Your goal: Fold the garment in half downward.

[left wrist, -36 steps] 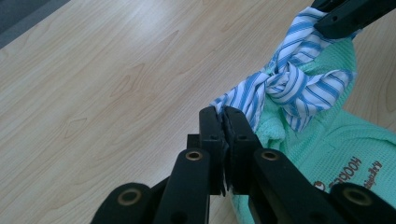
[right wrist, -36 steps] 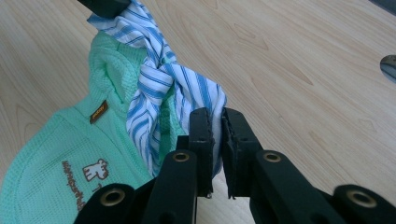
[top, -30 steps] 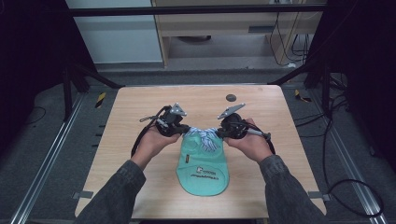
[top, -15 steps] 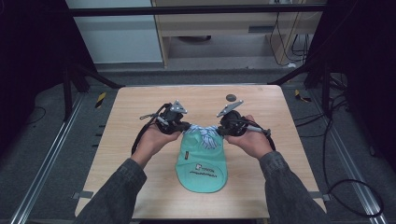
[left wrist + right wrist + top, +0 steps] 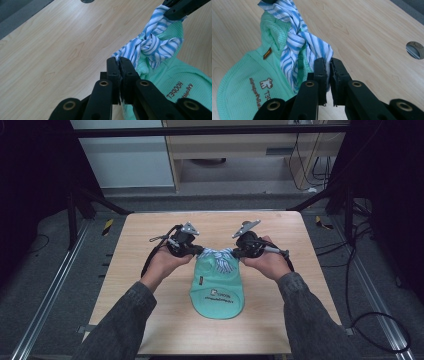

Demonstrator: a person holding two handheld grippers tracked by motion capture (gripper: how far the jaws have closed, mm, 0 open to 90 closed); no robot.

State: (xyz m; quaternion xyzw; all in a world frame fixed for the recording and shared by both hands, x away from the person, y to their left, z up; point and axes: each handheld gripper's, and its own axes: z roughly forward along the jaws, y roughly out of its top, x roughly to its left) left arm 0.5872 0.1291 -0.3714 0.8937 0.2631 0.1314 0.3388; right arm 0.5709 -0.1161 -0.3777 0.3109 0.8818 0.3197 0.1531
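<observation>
We see the mint-green bib [image 5: 218, 289] flat on the wooden table [image 5: 150, 270], near-centre, rounded end toward the person. Its blue-and-white striped ties [image 5: 221, 261] sit at the far end, knotted, strung between the two tongs. Left gripper [image 5: 196, 251] is just left of the knot, right gripper [image 5: 239, 253] just right of it, bib body nearer than both.

Hard to read: the brown print on the bib is small and partly cut off in both gripper views. In the high view the hands cover much of the tongs.

Left gripper [image 5: 119, 65]: jaws clamped together on the end of one striped tie. Right gripper [image 5: 327, 65]: jaws pinched on the other tie end, white cloth showing in the narrow gap. A round hole in the table [image 5: 415, 50] lies far right.
</observation>
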